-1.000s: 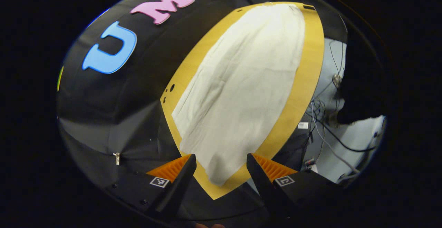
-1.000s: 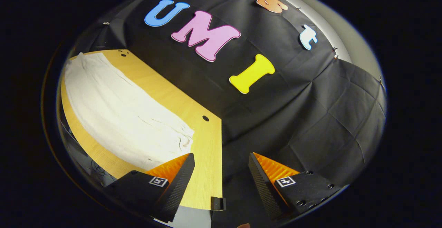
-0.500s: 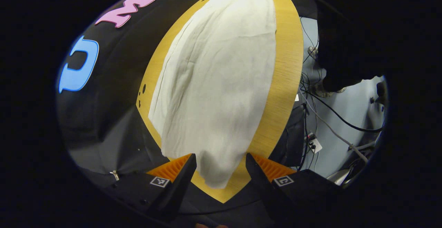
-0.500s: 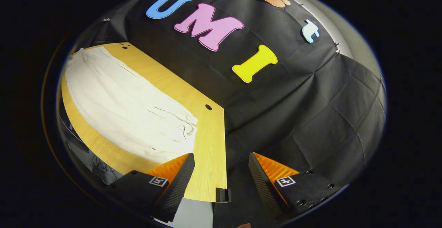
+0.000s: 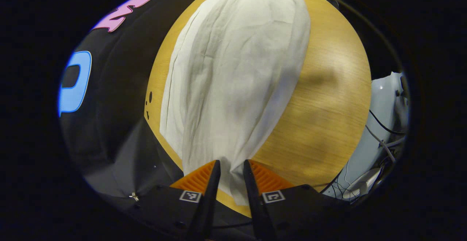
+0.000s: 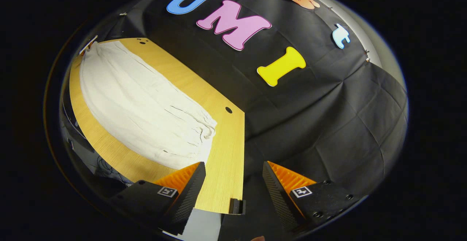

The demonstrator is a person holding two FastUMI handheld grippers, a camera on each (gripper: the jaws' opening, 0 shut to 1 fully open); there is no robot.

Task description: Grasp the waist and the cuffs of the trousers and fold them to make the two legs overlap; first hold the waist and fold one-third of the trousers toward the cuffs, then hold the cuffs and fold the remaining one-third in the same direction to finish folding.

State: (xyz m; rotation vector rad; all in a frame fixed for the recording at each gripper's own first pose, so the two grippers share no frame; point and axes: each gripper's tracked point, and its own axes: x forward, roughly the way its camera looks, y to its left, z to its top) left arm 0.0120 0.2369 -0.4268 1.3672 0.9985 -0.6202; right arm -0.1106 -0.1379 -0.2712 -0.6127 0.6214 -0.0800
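Writing/labels: none readable on the cloth or table. Each gripper carries small square black-and-white coded tags near its fingers; pattern only, no text.

Off-white, creased fabric trousers (image 5: 233,77) lie flat and lengthwise on the light wooden table (image 5: 328,124). In left gripper view they run from the near corner of the table away to the far end, closer to the table's left edge; wide bare wood along the right edge. Far end cut off at the top of the view. Which end is waist, which cuffs: can't tell here.

Left gripper (image 5: 232,166): fingers drawn in to a narrow gap, the near tip of the trousers hanging between them at the table's near corner. Cloth fills the gap, but whether both fingers actually press it can't be made out. Soft shadow on bare wood to the right.

Right gripper view: trousers (image 6: 146,106) lie w/ a gathered, puckered end toward the near right corner of the table (image 6: 226,175), stopping short of the right edge. Right gripper (image 6: 234,166) spread wide, holding nothing, apart from the cloth; its left finger overlaps the table's front edge just beside the puckered end, its right finger lies off the table against the booth wall.

Cables (image 5: 383,139) on pale floor past the table's right edge, blurred.
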